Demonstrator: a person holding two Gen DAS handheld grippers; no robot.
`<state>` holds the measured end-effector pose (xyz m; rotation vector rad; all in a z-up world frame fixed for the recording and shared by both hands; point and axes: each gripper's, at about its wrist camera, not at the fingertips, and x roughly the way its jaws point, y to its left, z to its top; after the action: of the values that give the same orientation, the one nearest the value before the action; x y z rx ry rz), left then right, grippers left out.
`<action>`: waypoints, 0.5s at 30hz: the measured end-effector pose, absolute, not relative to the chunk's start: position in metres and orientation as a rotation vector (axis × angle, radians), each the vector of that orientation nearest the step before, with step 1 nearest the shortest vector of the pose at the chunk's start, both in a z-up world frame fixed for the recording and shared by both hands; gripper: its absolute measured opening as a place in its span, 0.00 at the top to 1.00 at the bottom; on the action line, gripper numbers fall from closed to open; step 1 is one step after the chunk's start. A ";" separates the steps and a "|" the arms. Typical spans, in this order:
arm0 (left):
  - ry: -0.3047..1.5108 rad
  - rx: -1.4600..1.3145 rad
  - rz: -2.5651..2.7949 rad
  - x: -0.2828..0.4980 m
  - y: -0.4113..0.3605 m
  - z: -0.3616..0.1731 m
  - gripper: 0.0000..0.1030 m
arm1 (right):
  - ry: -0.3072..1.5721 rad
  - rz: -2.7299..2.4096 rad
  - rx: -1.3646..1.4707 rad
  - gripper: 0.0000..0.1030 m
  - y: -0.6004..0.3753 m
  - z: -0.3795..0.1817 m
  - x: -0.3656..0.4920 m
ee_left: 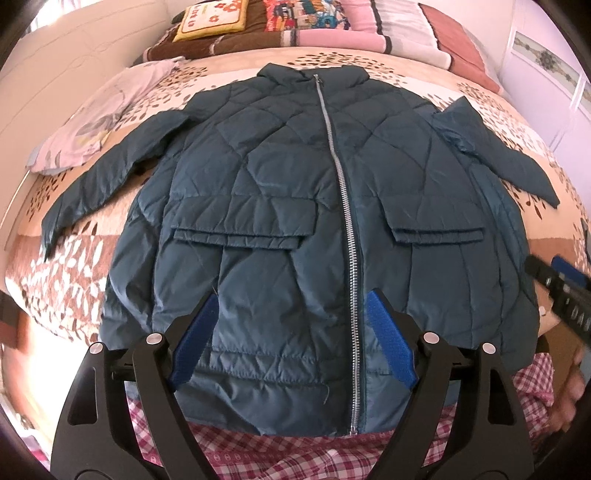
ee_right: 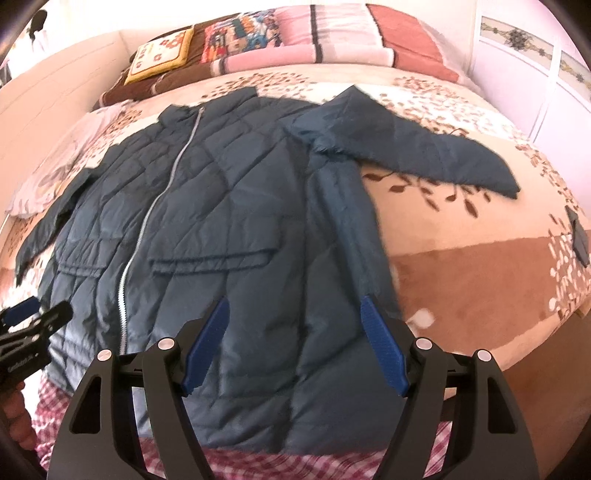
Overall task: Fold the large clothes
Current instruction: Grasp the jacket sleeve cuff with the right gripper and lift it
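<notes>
Spread over the bed is a cream and brown leaf-patterned blanket [ee_left: 517, 122], with a pile of striped pink and brown folded bedding [ee_left: 369, 29] and a yellow-edged flowered cushion [ee_left: 210, 18] at the far end. On the blanket lies the dark teal quilted puffer jacket [ee_left: 277, 192], front side up and flat, its silver zipper [ee_left: 341, 184] closed from collar to hem. Both sleeves stretch outward, one toward each side of the bed, and two flap pockets sit at mid-body on either side of the zipper. The jacket's hem reaches the near edge, where it overlaps a red and white checked cloth [ee_left: 295, 454]. A pale lilac garment [ee_left: 96, 125] lies crumpled on the blanket beside the jacket's sleeve on the left of the view.

The left gripper [ee_left: 291, 339] hovers above the lower part of the jacket near the zipper, its blue-padded fingers [ee_left: 195, 343] spread wide and holding nothing. The right gripper [ee_right: 295, 343] hangs over the jacket's lower right side, its blue-padded fingers [ee_right: 382, 350] likewise wide apart and holding nothing.
</notes>
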<state>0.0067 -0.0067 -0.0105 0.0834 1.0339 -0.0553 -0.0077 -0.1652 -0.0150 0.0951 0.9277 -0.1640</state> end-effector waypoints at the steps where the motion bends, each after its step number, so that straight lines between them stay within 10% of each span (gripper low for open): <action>1: 1.034 0.090 -0.059 0.009 -0.008 -0.010 0.21 | 0.923 -0.175 0.103 0.30 -0.170 -0.013 -0.005; 15: 1.043 0.118 -0.078 0.045 -0.024 -0.008 0.20 | 0.888 -0.312 0.378 0.39 -0.297 -0.010 0.047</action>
<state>0.0451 -0.0236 -0.0076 0.1184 1.0425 -0.0778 0.0468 -0.2967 -0.0097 0.3781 0.8883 -0.3120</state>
